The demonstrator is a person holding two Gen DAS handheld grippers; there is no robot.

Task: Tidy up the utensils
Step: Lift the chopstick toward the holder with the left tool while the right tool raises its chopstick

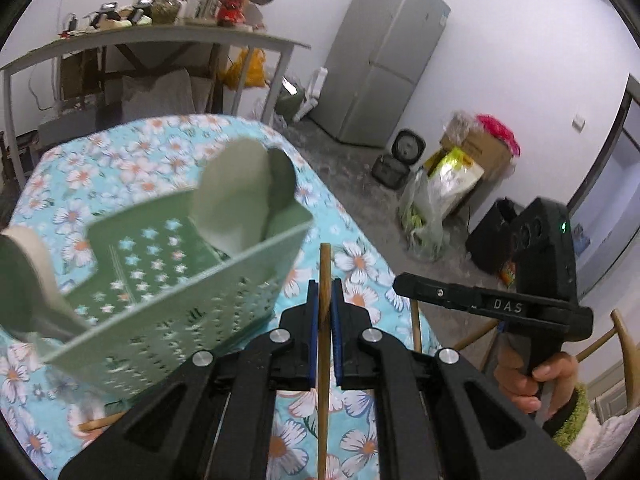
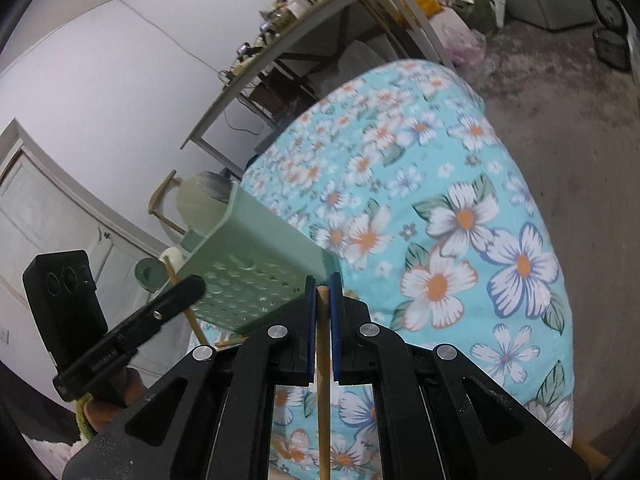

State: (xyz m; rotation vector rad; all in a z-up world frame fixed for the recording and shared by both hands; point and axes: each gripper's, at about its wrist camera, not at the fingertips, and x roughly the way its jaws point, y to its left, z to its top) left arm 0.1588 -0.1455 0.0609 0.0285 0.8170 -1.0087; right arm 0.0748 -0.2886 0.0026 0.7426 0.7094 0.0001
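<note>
Left gripper (image 1: 325, 312) has its blue-padded fingers (image 1: 313, 320) clamped on a wooden chopstick (image 1: 324, 360) that runs upright between them, tip poking above the pads. Right gripper (image 2: 323, 312) pinches a second chopstick (image 2: 322, 392) likewise. A pale green perforated utensil basket (image 1: 176, 280) holding spoons stands left of both, on the worktop under a floral cloth (image 2: 460, 248). Another chopstick (image 1: 96, 424) lies on the cloth near the basket.
</note>
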